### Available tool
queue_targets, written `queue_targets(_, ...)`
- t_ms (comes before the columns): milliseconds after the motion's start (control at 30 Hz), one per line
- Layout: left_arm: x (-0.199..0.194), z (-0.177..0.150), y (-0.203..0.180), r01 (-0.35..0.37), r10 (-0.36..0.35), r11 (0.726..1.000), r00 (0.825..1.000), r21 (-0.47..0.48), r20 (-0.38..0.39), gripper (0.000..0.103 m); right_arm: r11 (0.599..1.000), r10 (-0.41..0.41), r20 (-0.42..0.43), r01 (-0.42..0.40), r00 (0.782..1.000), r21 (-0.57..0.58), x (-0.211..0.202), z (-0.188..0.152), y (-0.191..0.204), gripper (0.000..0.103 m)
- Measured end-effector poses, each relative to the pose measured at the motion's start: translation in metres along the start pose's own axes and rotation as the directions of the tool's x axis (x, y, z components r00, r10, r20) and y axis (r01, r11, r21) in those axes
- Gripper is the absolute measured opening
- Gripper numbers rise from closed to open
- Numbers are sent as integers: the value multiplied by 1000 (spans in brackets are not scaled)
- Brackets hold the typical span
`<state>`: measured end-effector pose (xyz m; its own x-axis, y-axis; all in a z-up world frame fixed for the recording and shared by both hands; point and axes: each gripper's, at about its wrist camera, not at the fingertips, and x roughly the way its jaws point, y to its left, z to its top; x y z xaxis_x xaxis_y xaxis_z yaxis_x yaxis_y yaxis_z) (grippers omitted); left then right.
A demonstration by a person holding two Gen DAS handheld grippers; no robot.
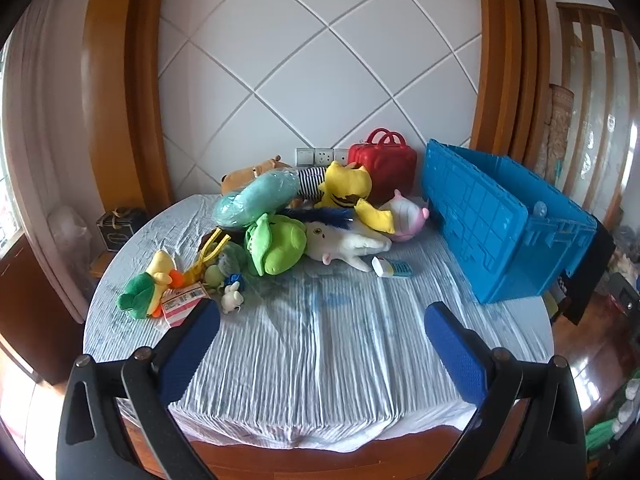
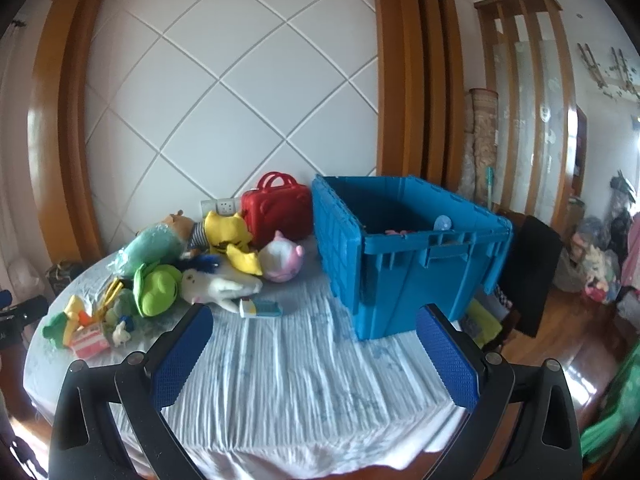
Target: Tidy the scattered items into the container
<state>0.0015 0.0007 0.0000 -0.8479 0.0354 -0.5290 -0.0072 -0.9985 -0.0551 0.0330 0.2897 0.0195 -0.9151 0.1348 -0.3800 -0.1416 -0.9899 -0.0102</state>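
A blue plastic crate [image 1: 496, 224] [image 2: 404, 256] stands open on the right of the round table, with something pink low inside. Plush toys lie piled at the back left: a green one [image 1: 276, 246] [image 2: 156, 286], a white one [image 1: 348, 242] [image 2: 220, 286], a yellow one [image 1: 348, 188] [image 2: 228, 232], a pink and white ball [image 1: 406, 216] [image 2: 282, 260], and a teal pillow [image 1: 252, 198]. A small white and blue box [image 1: 392, 268] [image 2: 262, 308] lies in front of them. My left gripper [image 1: 322, 320] and right gripper [image 2: 314, 324] are open and empty above the table's front.
A red toy case [image 1: 382, 158] [image 2: 278, 210] stands against the tiled wall. Small toys and a pink packet [image 1: 182, 300] [image 2: 90, 342] lie at the left edge. The table [image 1: 320, 360] has a wrinkled pale blue cloth. A dark chair [image 2: 528, 272] stands right of the crate.
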Motion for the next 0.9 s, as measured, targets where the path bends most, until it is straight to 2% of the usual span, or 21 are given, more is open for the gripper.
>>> queue_targets(167,1,0,3,-12,13,999,1000,31,-26,103,1000,0,0,0,1000,6,-4,-2,0,103)
queue_targets(233,-1,-5,6,-20,20,999,1000,31,-5,103,1000,4,-21,-4,1000,4,-4,-3,2,103)
queue_targets(367,1,-4,12,-26,26,999,1000,20,-14,103,1000,-4,-44,4,999,0,4,-3,2,103)
queue_targets(900,13,-3,24,-28,28,1000,999,-12,-29,103,999,-49,-47,49,998,-2,8,-1,-5,103)
